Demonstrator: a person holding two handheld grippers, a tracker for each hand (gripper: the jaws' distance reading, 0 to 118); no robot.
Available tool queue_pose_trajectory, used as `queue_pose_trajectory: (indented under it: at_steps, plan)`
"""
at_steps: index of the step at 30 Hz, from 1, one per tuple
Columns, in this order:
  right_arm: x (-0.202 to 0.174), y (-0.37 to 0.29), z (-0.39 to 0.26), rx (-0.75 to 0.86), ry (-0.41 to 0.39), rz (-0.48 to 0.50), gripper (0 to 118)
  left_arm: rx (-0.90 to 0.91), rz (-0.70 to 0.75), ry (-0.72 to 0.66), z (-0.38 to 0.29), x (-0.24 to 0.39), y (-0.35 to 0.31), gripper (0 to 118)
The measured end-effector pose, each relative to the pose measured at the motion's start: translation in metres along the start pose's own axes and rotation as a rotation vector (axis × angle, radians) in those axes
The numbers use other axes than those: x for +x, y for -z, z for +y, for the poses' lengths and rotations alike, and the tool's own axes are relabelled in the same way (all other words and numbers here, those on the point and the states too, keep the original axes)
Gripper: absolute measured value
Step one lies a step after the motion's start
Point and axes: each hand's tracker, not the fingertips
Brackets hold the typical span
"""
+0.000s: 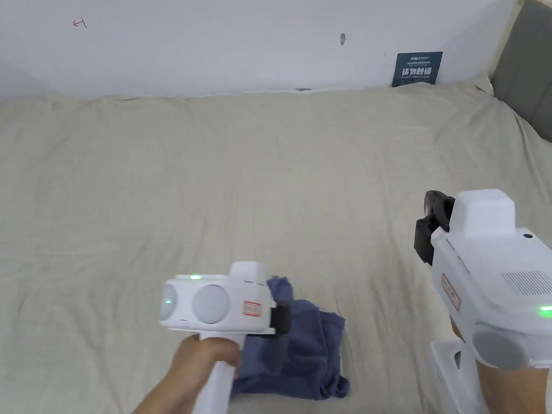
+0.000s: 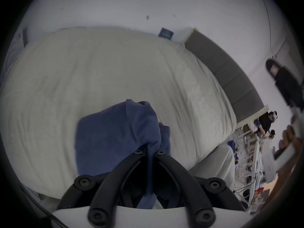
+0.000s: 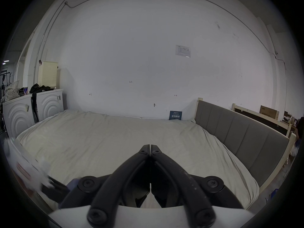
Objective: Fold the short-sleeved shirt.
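A blue short-sleeved shirt (image 1: 302, 350) lies bunched on the beige bed sheet (image 1: 242, 178) near the front edge. My left gripper (image 1: 283, 319) is shut on a fold of it; in the left gripper view the blue cloth (image 2: 115, 132) runs up between the closed jaws of the left gripper (image 2: 150, 151) and hangs in a lump beyond them. My right gripper (image 1: 428, 226) hovers to the right of the shirt, above the sheet, apart from the cloth. In the right gripper view the right gripper (image 3: 150, 146) has its jaws pressed together with nothing between them.
The bed meets a white wall (image 1: 242, 43) at the back, with a blue sign (image 1: 416, 68) leaning there. A grey padded headboard (image 3: 238, 132) bounds the right side. White cabinets (image 3: 32, 108) stand past the bed's left end. A person (image 2: 266, 123) works at tables far right.
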Motion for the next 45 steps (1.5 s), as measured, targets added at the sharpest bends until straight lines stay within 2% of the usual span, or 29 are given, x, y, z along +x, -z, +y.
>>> queue_pose_trajectory:
  at_steps: [1, 3, 5, 6, 7, 8, 9, 10, 11, 12, 15, 19, 20, 21, 23, 25, 26, 33, 45]
  plan:
    - [0.002, 0.000, -0.001, -0.001, 0.001, -0.002, 1, -0.028, 0.013, -0.016, -0.001, 0.009, 0.015, 8]
    - [0.006, -0.001, -0.003, -0.008, -0.003, -0.013, 1, -0.075, 0.030, 0.046, -0.006, 0.022, 0.050, 8]
    - [0.010, -0.002, -0.004, -0.012, -0.001, -0.016, 1, -0.121, 0.123, 0.058, -0.013, 0.030, 0.080, 8]
    - [0.011, -0.002, -0.004, -0.013, 0.000, -0.020, 1, -0.131, 0.143, 0.066, -0.017, 0.032, 0.092, 12]
    - [0.013, -0.003, -0.005, -0.013, -0.001, -0.023, 1, -0.130, 0.145, 0.070, -0.020, 0.034, 0.099, 20]
    - [0.014, -0.004, -0.005, -0.015, 0.000, -0.029, 1, -0.132, 0.144, 0.083, -0.024, 0.038, 0.102, 36]
    - [0.016, -0.004, -0.005, -0.016, 0.000, -0.034, 1, -0.121, 0.129, 0.077, -0.026, 0.039, 0.100, 67]
    - [0.018, -0.004, -0.006, -0.017, 0.001, -0.038, 1, -0.101, 0.081, 0.067, -0.027, 0.040, 0.098, 90]
    - [0.020, -0.004, -0.007, -0.018, 0.001, -0.044, 1, -0.095, 0.038, 0.055, -0.026, 0.041, 0.095, 109]
    - [0.021, -0.005, -0.007, -0.020, 0.001, -0.047, 1, -0.090, 0.012, 0.044, -0.025, 0.044, 0.087, 118]
    - [0.024, -0.007, -0.007, -0.020, 0.011, -0.057, 1, 0.025, -0.018, 0.058, -0.020, 0.047, 0.060, 114]
    - [0.024, -0.007, -0.006, -0.017, 0.011, -0.058, 1, 0.250, 0.050, 0.084, -0.014, 0.047, 0.016, 111]
    - [0.024, -0.008, -0.005, -0.015, 0.008, -0.058, 1, 0.321, 0.069, 0.100, -0.014, 0.047, 0.004, 109]
    - [0.023, -0.008, -0.004, -0.013, 0.007, -0.056, 1, 0.395, 0.095, 0.110, -0.016, 0.046, -0.005, 102]
    - [0.022, -0.008, -0.002, -0.008, 0.008, -0.051, 1, 0.503, 0.150, 0.139, -0.022, 0.042, -0.018, 81]
    - [0.021, -0.007, -0.001, -0.005, 0.006, -0.048, 1, 0.551, 0.193, 0.177, -0.025, 0.036, -0.019, 20]
    - [0.021, -0.007, -0.001, -0.004, 0.007, -0.046, 1, 0.548, 0.214, 0.189, -0.028, 0.033, -0.017, 0]
    - [0.021, -0.006, -0.004, -0.006, 0.021, -0.033, 1, 0.408, 0.233, 0.118, -0.055, 0.014, 0.030, 0]
    - [0.047, -0.001, -0.016, -0.050, 0.021, -0.070, 1, 0.306, 0.210, 0.129, -0.076, 0.045, 0.129, 0]
